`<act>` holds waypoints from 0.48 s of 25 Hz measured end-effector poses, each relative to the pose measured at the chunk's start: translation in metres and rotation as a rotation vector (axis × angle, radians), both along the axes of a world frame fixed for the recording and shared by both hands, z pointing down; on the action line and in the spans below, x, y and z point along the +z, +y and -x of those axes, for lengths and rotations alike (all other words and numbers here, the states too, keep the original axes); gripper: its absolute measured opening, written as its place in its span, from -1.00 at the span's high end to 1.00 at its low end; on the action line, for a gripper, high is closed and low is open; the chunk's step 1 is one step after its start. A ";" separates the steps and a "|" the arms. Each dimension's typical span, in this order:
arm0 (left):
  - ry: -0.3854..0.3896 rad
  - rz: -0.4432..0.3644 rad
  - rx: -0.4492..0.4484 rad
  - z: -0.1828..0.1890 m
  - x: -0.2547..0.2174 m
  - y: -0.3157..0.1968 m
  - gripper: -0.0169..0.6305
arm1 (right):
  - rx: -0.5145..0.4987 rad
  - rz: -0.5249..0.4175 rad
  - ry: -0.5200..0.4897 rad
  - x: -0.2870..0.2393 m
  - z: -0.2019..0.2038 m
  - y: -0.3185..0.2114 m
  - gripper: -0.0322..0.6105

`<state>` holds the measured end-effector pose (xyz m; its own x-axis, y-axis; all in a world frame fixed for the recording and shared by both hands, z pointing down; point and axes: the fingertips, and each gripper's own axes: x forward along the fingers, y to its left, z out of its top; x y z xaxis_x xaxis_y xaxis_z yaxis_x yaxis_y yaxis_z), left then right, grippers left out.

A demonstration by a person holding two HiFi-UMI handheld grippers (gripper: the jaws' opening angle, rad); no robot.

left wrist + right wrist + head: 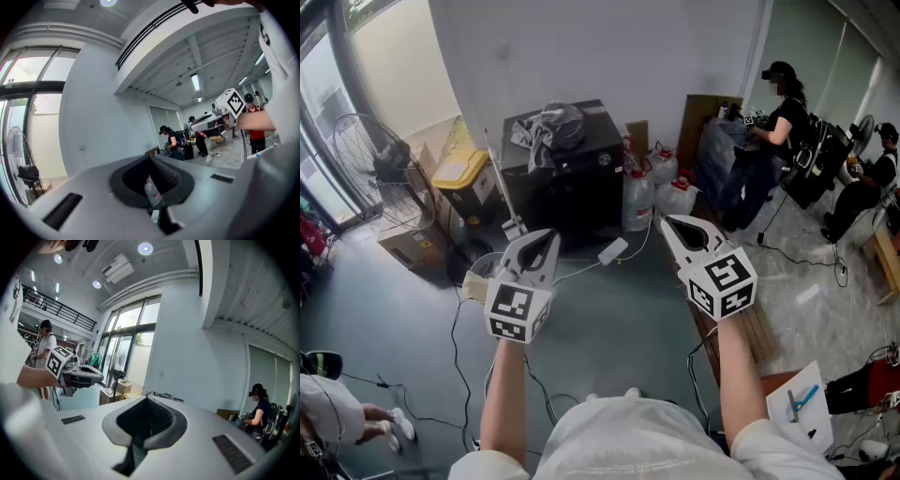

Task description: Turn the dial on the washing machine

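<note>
A black box-shaped machine [567, 183] stands against the white wall, with a grey cloth [548, 122] bunched on its top. No dial shows on it from here. Both grippers are held up level in front of me, well short of the machine. My left gripper [546, 236] has its jaws together with nothing between them. My right gripper [667, 222] is likewise shut and empty. In the left gripper view the left gripper [150, 158] shows its tips meeting, and the right gripper [220, 117] is off to the side. The right gripper view shows the right gripper [147, 398] closed too.
A yellow-lidded bin [461, 173] and a standing fan [370, 145] are left of the machine. Water jugs [639, 197] stand at its right. Cables and a white adapter [612, 251] lie on the floor. People [773, 122] work at the far right.
</note>
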<state>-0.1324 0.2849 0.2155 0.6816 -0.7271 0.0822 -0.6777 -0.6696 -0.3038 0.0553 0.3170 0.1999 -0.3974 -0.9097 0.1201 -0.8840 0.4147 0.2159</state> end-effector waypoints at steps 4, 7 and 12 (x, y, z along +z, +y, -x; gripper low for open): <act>-0.004 0.001 -0.007 -0.008 -0.001 0.002 0.92 | -0.011 0.005 0.010 0.002 -0.008 0.001 0.86; -0.013 0.001 -0.022 -0.013 0.002 0.003 0.92 | -0.029 0.008 -0.003 0.005 -0.014 -0.001 0.86; -0.024 0.014 -0.051 -0.028 0.013 0.006 0.92 | -0.027 0.013 -0.005 0.015 -0.033 -0.006 0.86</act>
<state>-0.1043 0.2906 0.2283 0.6418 -0.7592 0.1087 -0.7034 -0.6392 -0.3109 0.0887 0.3112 0.2147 -0.4221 -0.8972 0.1297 -0.8736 0.4408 0.2061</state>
